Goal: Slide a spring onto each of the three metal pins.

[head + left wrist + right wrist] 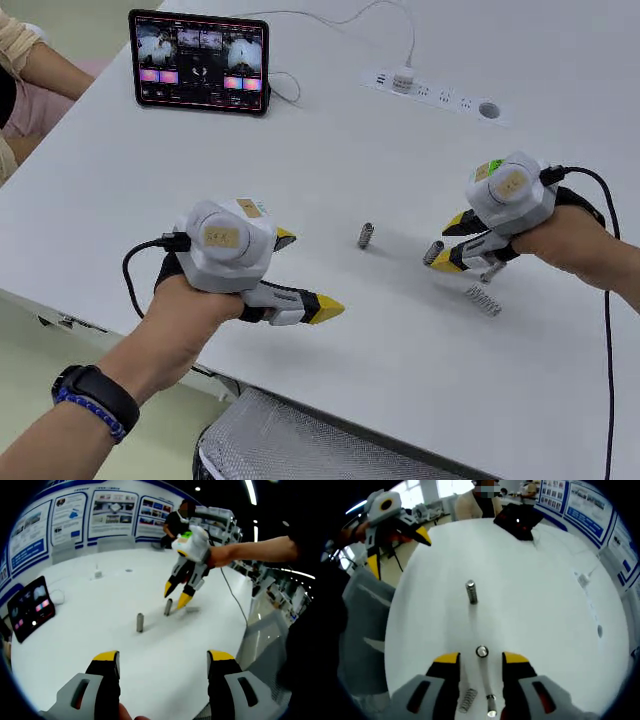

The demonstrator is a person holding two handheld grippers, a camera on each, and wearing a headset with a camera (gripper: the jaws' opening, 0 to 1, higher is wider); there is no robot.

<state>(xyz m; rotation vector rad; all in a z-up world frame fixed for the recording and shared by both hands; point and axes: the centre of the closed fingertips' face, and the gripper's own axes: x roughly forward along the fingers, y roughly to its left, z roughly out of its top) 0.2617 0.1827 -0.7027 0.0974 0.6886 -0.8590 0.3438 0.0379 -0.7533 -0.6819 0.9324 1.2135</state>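
Right gripper view, nearest first: a loose spring lies flat on the table, just beside what looks like a bare pin. The right gripper has its fingers spread, holding nothing, either side of an upright pin that seems already sprung. Probably best to draw back and pinch the spring lightly across its coils. Beyond stands a second sprung pin; the left gripper has its fingers spread too, empty

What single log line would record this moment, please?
left gripper: open, empty | right gripper: open, jaws beside upright pin | far pin: upright, spring on | loose spring: lying on table
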